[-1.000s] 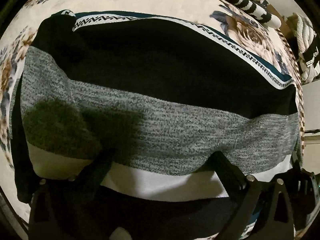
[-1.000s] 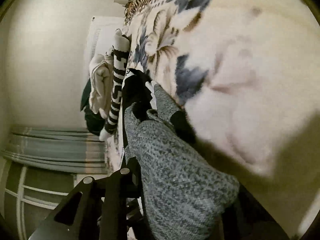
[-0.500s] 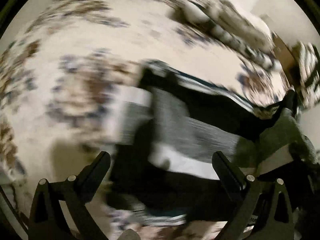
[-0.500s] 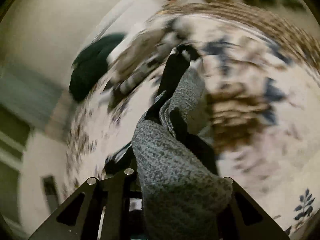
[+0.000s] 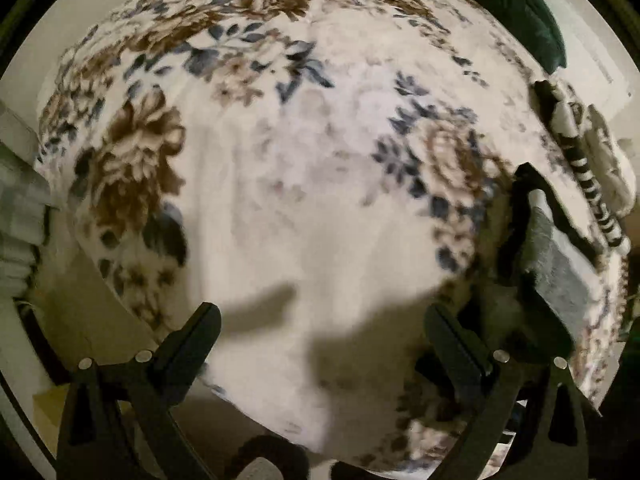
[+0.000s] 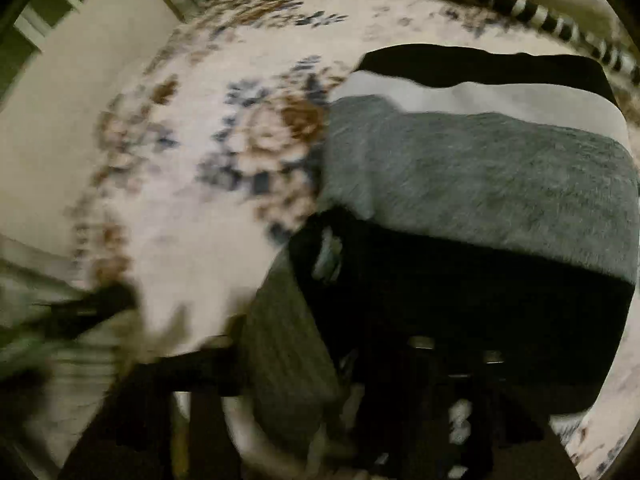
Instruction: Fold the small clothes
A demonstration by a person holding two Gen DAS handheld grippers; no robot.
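Grey, black and white colour-block sweater (image 6: 480, 184): folded, lying flat on the floral blanket (image 6: 224, 92); fills the right half of the right wrist view, bands running across the frame, black at top, then white, grey, black. Same garment appears small at the right edge of the left wrist view (image 5: 560, 264), lying on the blanket.

Floral blanket (image 5: 304, 184): cream ground, brown and blue flowers; covers the bed and fills most of the left wrist view.

Left claw (image 5: 320, 332): jaws wide apart, nothing between them, only bare blanket and their shadow; lower part of the frame.

Right claw (image 6: 332, 360): badly blurred at the lower edge of its frame; jaws have just been opening and stand wide. A fold of grey knit hangs in front between them, apparently no longer pinched.

Black-and-white striped garment (image 5: 596, 196): right side of the left wrist view, beyond the sweater, beside a pale bundle of cloth (image 5: 612, 160).

Dark green cloth (image 5: 516, 4): upper right of the left wrist view, at the blanket's edge.
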